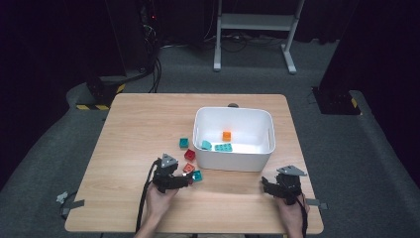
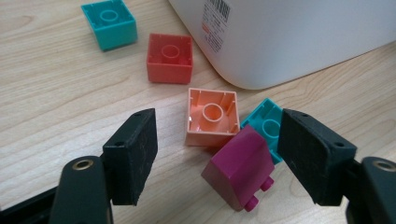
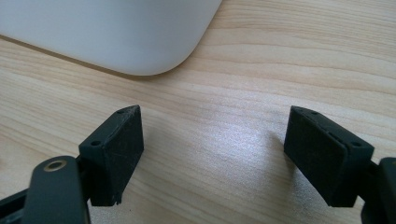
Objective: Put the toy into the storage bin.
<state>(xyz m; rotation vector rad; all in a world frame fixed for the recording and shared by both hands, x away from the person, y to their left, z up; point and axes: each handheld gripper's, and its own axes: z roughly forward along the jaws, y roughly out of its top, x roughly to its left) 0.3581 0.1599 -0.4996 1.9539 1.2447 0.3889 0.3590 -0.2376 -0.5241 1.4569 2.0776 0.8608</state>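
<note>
**Left gripper view: magenta brick sits between open jaws, off-centre toward the right pad**

Left gripper view, read left to right. The left pad of the left gripper (image 2: 217, 156) stands clear over bare wood, nothing touching it. Next comes the magenta sloped brick (image 2: 239, 165), lying tipped on its side with its studs pointing toward the camera and down. Its long axis runs roughly away from the camera, along the jaws rather than across them. It lies closer to the right pad, which is just beside it; contact cannot be confirmed. The jaws stand wide apart and grip nothing.

Just beyond the magenta brick, ahead of the jaws, an orange brick (image 2: 212, 116) rests upside down, touching it. A teal brick (image 2: 267, 128) is wedged beside both, partly behind the right pad. Farther ahead lie a red brick (image 2: 170, 58) and another teal brick (image 2: 109, 22), with the white bin (image 2: 299, 37) to the right.

Right gripper (image 3: 212, 154): jaws apart over bare table, bin corner ahead, nothing between them.

Judgement: the left gripper is far nearer. Closing would likely need a small shift rightward to centre the brick without catching the teal neighbour.
</note>
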